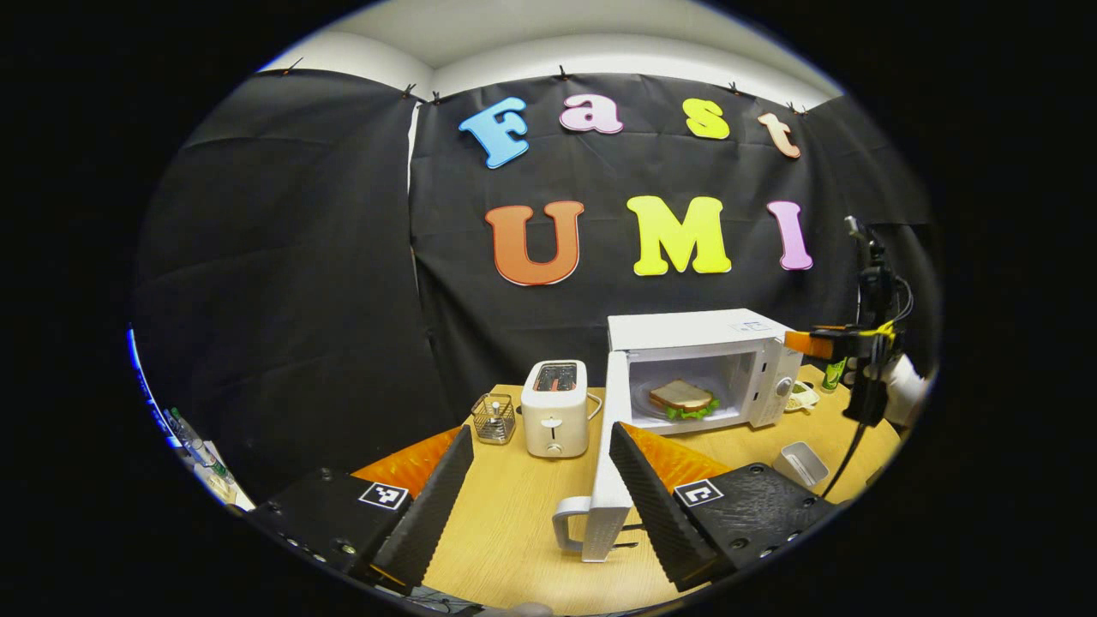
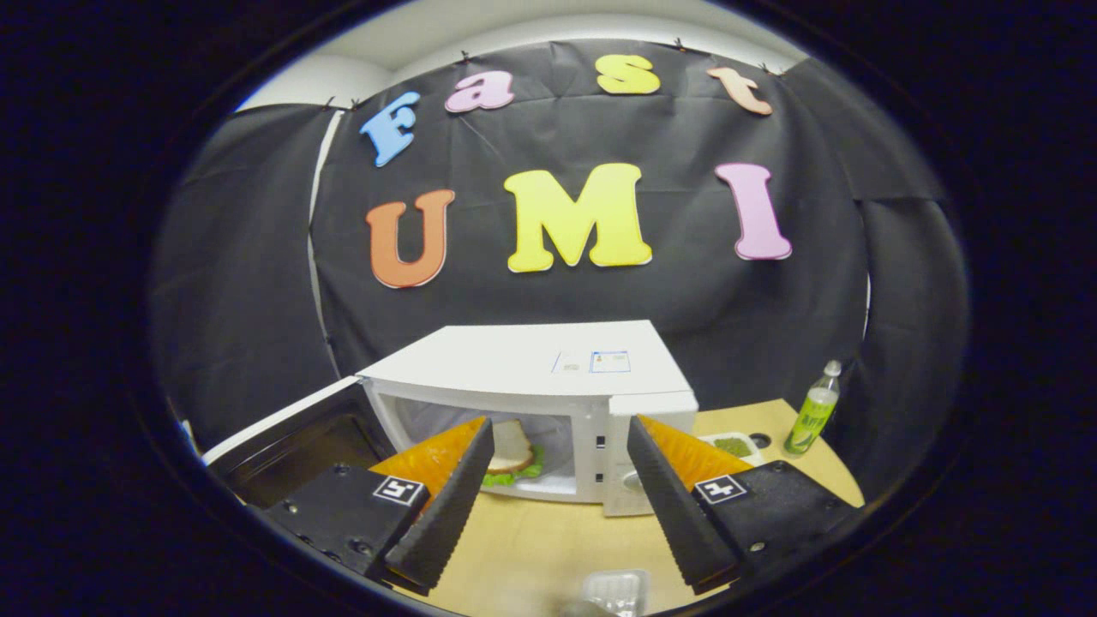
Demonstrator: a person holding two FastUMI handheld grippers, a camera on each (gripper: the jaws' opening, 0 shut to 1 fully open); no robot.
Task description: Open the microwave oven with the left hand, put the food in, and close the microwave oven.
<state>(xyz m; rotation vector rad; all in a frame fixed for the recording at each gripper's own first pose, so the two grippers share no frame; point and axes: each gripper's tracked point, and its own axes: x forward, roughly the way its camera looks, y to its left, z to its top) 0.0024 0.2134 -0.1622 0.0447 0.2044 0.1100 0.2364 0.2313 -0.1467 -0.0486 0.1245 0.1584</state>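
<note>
The right gripper (image 2: 553, 506) hangs above the wooden table (image 2: 531, 548) with its fingers spread wide and nothing between them. Straight ahead stands the white microwave (image 2: 531, 368) — its door (image 2: 283, 433) swung open to the left — with a sandwich (image 2: 512, 454) lying inside. To the right a green bottle (image 2: 812, 420) stands upright, near a small tray (image 2: 733, 444) beside the microwave.

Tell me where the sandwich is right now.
The sandwich lies inside the open microwave, in the left gripper view right of the toaster; in the right gripper view it shows behind that gripper's left finger.
</note>
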